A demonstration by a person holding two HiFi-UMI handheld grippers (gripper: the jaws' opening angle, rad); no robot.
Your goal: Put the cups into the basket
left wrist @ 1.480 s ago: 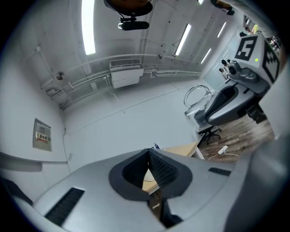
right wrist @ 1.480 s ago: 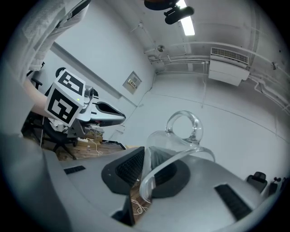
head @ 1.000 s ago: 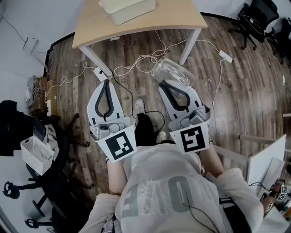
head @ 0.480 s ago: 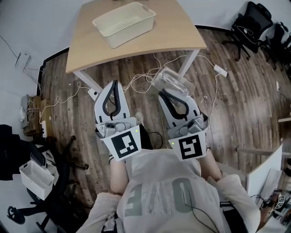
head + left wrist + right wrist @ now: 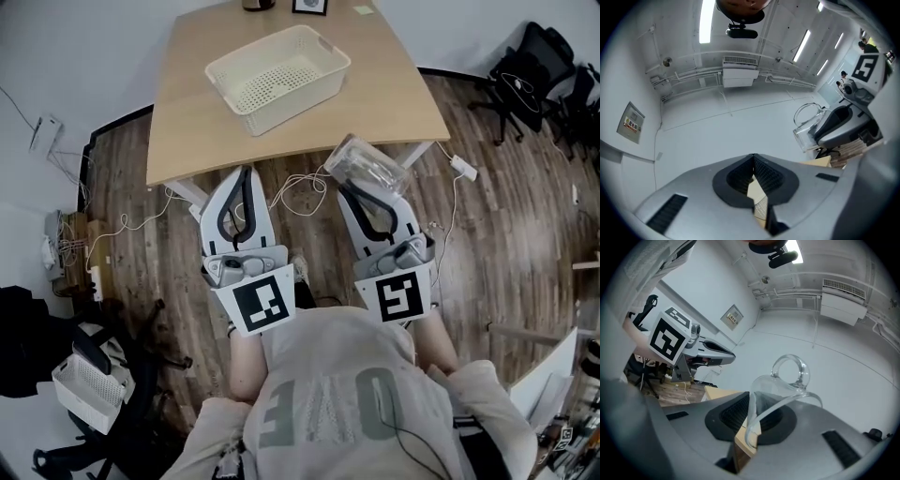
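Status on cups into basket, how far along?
Done: nothing yet; the basket on the table looks empty. In hand: the right gripper is clamped on the wall of a clear glass cup, near the table's front edge. The left gripper is shut and empty. Left: carry the cup over the basket and release it. No other cup shows.

Floor: dark wood planks | Walls: white; air-conditioning unit mounted high | Furniture: pale wooden table far centre; black office chairs far right | Loose: white cables under table | Light: ceiling strip lights
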